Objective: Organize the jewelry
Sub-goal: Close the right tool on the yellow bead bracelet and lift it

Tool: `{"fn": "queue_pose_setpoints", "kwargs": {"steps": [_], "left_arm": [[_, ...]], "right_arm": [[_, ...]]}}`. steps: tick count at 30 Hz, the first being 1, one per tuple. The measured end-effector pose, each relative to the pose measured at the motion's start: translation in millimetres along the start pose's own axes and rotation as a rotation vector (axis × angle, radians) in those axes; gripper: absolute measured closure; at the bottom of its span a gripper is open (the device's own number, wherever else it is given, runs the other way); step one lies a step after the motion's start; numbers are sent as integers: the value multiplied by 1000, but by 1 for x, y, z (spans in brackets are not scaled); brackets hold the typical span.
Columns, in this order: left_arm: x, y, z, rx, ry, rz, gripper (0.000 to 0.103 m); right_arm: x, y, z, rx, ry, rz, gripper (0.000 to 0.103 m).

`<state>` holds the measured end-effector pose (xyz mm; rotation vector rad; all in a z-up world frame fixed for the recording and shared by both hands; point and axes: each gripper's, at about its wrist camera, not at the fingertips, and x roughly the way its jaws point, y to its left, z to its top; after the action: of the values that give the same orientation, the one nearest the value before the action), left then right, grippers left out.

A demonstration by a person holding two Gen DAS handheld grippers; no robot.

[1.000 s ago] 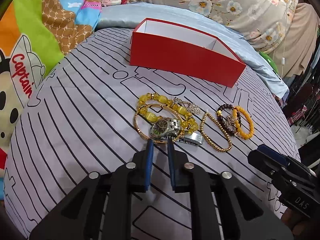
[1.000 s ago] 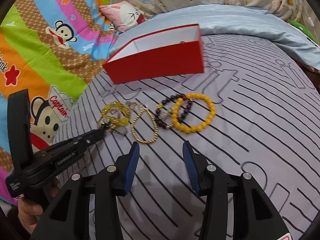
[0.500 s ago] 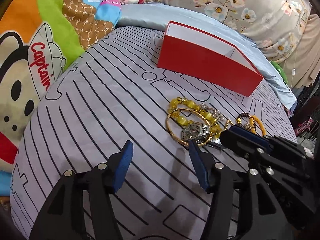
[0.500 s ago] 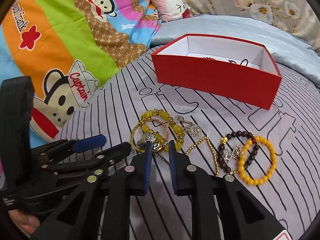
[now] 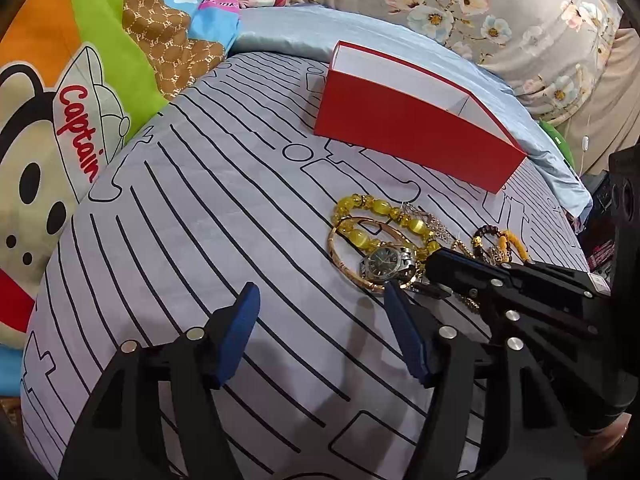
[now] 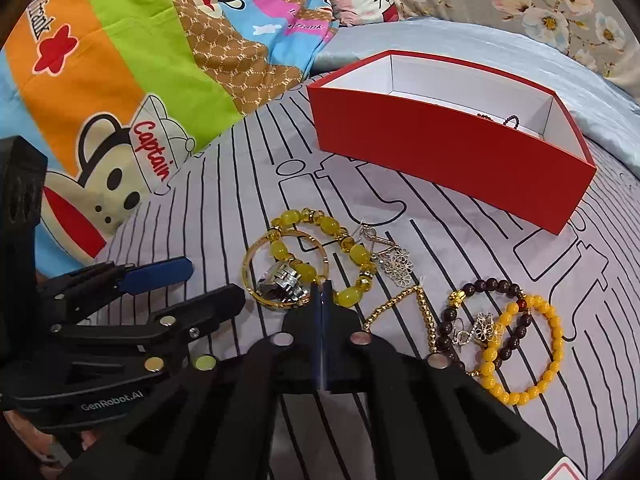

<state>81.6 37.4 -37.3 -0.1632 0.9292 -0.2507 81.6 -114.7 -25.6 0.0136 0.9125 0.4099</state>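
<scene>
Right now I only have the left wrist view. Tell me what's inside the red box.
Observer: The red box has a string of small dark beads lying inside it, toward its right end.
Operator: Give me the state of the right tongs' tips.
Observer: The right tongs are shut, with the tips at the metal band of the watch. I cannot tell whether they pinch it.
Operator: Report what lies right of the gold chain.
Observer: A dark bead bracelet and an orange bead bracelet overlap there, with a flower charm on top of the dark one.
</scene>
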Motion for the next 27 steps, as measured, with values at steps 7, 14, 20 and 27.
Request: {"fn": "queue_pose_setpoints", "kwargs": {"steps": [7,14,20,27], "left_arm": [[2,-1,1,3,2,-1,38],[3,-1,1,1,3,-2,38],[3,-2,1,7,5,4,38],[1,8,1,-7,4,24,38]], "right_arm": [[-23,-9,4,60,-78,0,103],[-47,-18,0,107,-112,18,103],[-22,-3,-3,-9,-21,-3,82],[4,3,5,-105,34,-16,82]]}}
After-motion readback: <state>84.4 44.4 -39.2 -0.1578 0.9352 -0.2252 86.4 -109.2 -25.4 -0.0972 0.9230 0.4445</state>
